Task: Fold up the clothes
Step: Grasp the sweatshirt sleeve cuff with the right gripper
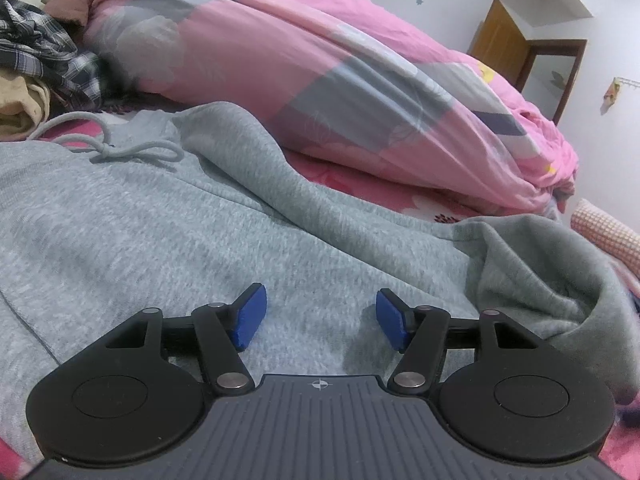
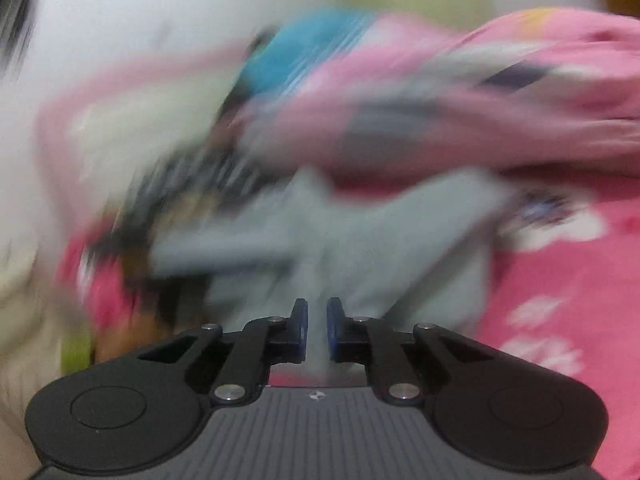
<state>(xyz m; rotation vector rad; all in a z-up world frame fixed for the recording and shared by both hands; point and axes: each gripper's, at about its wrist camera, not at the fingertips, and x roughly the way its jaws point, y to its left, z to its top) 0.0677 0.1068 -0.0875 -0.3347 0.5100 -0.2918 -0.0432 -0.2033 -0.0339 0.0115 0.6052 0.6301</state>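
Two wrist views are being logged, one sharp and one heavily smeared. At far left of the left wrist view, a plaid garment [image 1: 44, 56] and a tan garment [image 1: 22, 110] are being left heaped at the bed's edge. Beside them, the grey hoodie [image 1: 168, 232] is being kept spread across the pink floral sheet [image 1: 360, 184], with its drawstring [image 1: 132, 152] lying looped near the neckline. The left gripper [image 1: 320, 318] is being held low over the hoodie's body panel, jaws about half apart, nothing pinched between the blue pads [image 1: 250, 316]. One sleeve [image 1: 552, 280] is being left bunched at the right, and a pink and grey duvet [image 1: 360, 80] is being kept rolled behind.

In the right wrist view, grey fabric, judged to be the hoodie [image 2: 360, 240], is being seen ahead of the right gripper [image 2: 317, 328]. Its jaws are being shown drawn nearly together, a narrow slot remaining; a pale strip is being seen in that slot, but whether cloth is being pinched cannot be told.

Risks are being noted: a thin or missed pinch would let the fabric slip out during a pull. With the left jaws unclamped, the body panel could be dragged and the layout skewed. The drawstring could be trapped inside a fold.
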